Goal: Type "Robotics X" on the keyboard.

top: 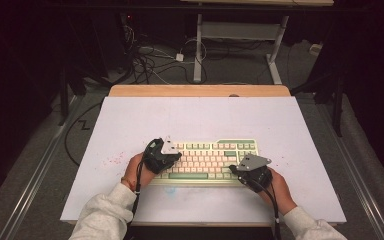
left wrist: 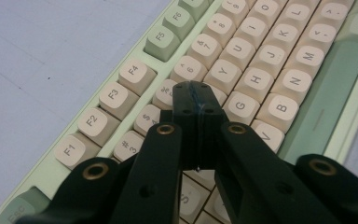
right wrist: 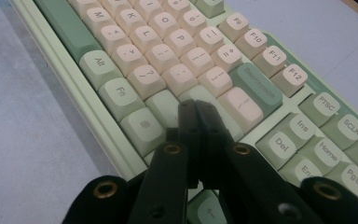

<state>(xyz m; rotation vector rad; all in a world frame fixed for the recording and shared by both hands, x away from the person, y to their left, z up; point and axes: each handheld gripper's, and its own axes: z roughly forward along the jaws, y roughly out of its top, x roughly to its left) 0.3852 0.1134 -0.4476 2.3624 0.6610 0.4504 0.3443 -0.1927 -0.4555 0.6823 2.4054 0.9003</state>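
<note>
We see the left gripper [left wrist: 198,100] with jaws pressed together, nothing between them, tips over the keys near G and the number row; whether they touch a key we cannot tell. The right gripper [right wrist: 197,116] is likewise closed and empty, above the keys beside Backspace. The keyboard [top: 206,161] lies at the table's [top: 130,120] six o'clock, near the front edge. Bare white board spreads toward twelve, nine and three o'clock. Hands hide the keyboard's lower corners.
</note>
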